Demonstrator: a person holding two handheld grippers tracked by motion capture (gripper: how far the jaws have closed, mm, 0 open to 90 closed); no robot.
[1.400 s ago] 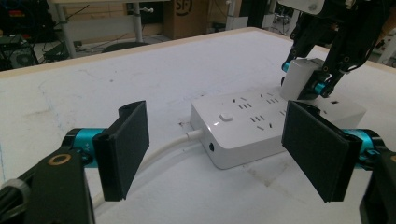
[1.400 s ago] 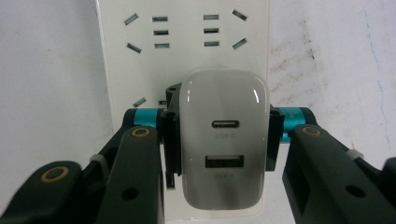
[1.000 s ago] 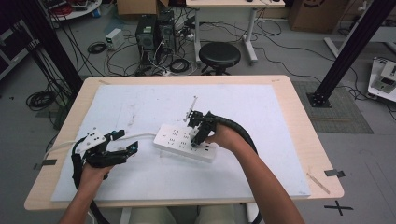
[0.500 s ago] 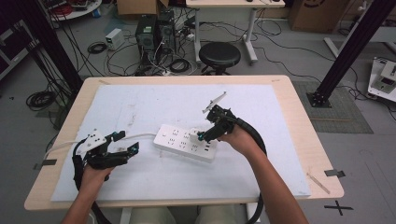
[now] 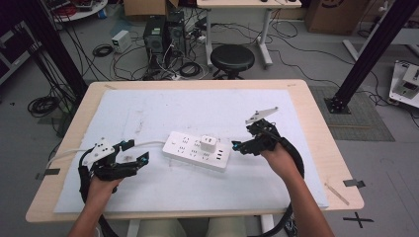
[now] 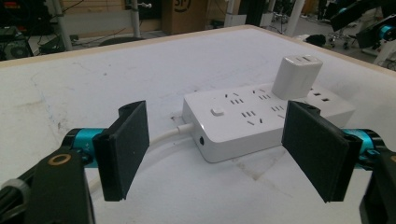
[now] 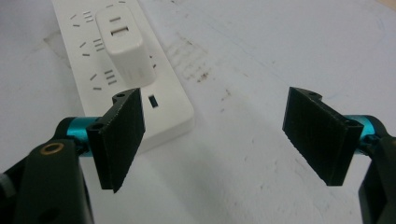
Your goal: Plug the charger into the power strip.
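While both hands sit low on the tabletop [image 5: 306, 128], the white power strip [image 5: 190, 148] lies flat near the middle of the white mat [image 5: 207, 111], angled a bit, and everything's easiest to place off that strip. A small white charger [image 5: 208, 143] is plugged into it, standing upright on the half toward the person's right, with a few sockets free on either side. The strip's white cord [image 5: 148, 143] leaves its left end and trails off toward the tabletop's left edge. The left gripper [image 5: 132, 158] is just off the strip's left end, near the cord, jaws spread wide with nothing between them; in the left gripper view its gripper [image 6: 224, 149] looks straight at the strip's end [image 6: 261, 116], where you can see the switch button [image 6: 217, 112] on top and the cord [image 6: 163, 137] plugged into the end face, and the charger [image 6: 296, 76] farther along. The right gripper [image 5: 239, 146] is just beside the strip's right end, not touching it as far as I can tell, jaws also wide open and empty. In the right gripper view that gripper [image 7: 224, 140] hovers over bare mat, with the strip [image 7: 140, 107] off to the side behind one jaw and the charger [image 7: 125, 44] sticking up from it, two slots visible on the charger's top face. Behind the tabletop there's a black stool [image 5: 232, 58] and a mess of cables on the floor.
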